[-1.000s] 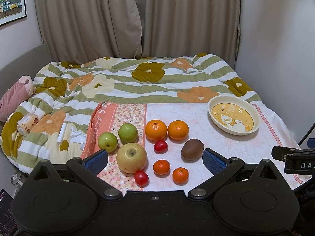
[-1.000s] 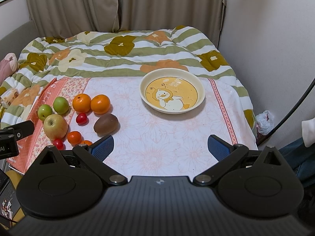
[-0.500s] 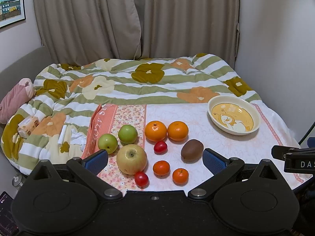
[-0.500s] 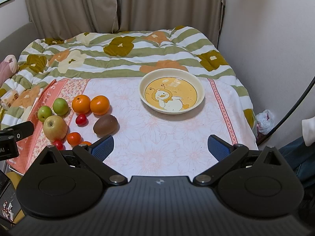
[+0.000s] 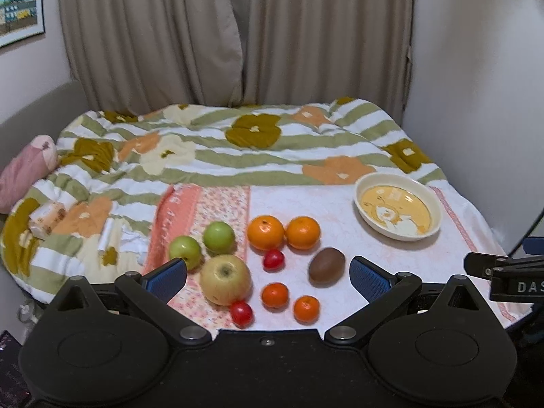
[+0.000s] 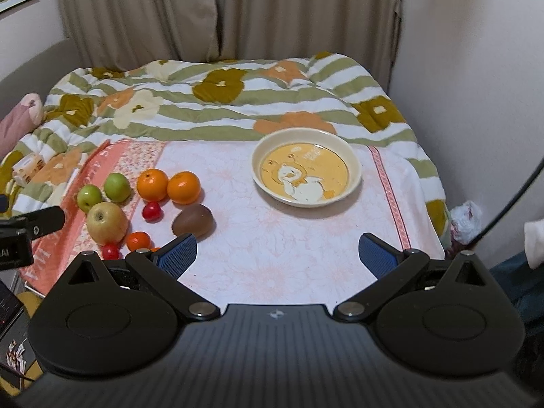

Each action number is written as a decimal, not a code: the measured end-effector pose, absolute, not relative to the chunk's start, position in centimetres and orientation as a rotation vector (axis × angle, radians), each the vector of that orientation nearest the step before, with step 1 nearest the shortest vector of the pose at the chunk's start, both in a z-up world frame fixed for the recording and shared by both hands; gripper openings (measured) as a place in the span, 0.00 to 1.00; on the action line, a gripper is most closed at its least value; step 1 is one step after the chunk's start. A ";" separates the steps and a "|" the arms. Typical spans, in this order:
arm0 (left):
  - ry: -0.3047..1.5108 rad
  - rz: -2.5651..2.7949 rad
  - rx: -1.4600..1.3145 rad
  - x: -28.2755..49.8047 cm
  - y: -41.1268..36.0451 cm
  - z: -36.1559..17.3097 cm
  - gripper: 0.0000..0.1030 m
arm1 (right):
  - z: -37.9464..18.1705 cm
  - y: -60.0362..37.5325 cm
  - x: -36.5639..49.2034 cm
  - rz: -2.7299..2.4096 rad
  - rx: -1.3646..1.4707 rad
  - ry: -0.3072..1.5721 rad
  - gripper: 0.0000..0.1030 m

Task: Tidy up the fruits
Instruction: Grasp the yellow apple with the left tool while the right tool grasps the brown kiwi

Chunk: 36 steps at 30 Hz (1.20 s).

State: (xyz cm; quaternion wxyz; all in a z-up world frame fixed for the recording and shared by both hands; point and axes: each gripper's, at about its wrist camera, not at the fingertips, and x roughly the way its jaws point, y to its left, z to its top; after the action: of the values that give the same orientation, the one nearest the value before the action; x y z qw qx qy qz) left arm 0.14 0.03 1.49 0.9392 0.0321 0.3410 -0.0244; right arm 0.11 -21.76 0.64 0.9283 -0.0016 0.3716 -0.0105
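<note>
Nothing picked yet — both my claws, left (image 5: 268, 273) and right (image 6: 277, 251), gape wide and empty above the cloth. The fruit lies clustered left, the kiwi (image 6: 192, 220) nearest the empty bowl (image 6: 353, 165) — I'd judge it first, needing a gentle squeeze.

Both wrist views give me even, warm indoor light, moderately bright, apparently from overhead; the closed curtains (image 5: 238, 37) pass no daylight. Soft, short shadows fall beneath the bowl (image 6: 306, 170) and the kiwi (image 6: 192, 220), toward me and slightly right. The oranges (image 5: 284, 233) carry small dull highlights; no harsh glare. Fisheye distortion bows the walls and darkens the upper corners in the left view. I see mild softness throughout, and the dark gripper housing in the foreground lacks detail.
</note>
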 end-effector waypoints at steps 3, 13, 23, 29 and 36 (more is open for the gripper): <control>0.675 -0.007 0.097 0.0 -0.1 1.7 1.00 | 0.6 -21.9 0.7 0.030 -0.005 0.763 1.00; 0.641 0.100 0.181 1.1 0.5 -1.4 1.00 | -2.9 -21.2 4.3 0.187 -0.042 0.807 1.00; 0.709 0.021 0.204 5.6 3.6 -7.4 1.00 | -8.1 -18.3 8.1 0.202 -0.030 0.771 1.00; 0.742 -0.029 0.211 8.2 4.7 -10.8 0.99 | -11.8 -16.6 10.0 0.175 -0.012 0.793 1.00; 0.784 -0.078 0.277 10.3 4.8 -13.4 0.92 | -14.2 -15.1 11.0 0.137 0.016 0.811 1.00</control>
State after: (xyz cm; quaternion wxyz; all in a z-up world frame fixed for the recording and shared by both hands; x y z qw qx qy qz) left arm 10.32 4.80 -13.42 0.9140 0.1343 0.3809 -0.0381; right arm 10.96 -15.08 -14.16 0.9166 0.0077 0.3941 0.0666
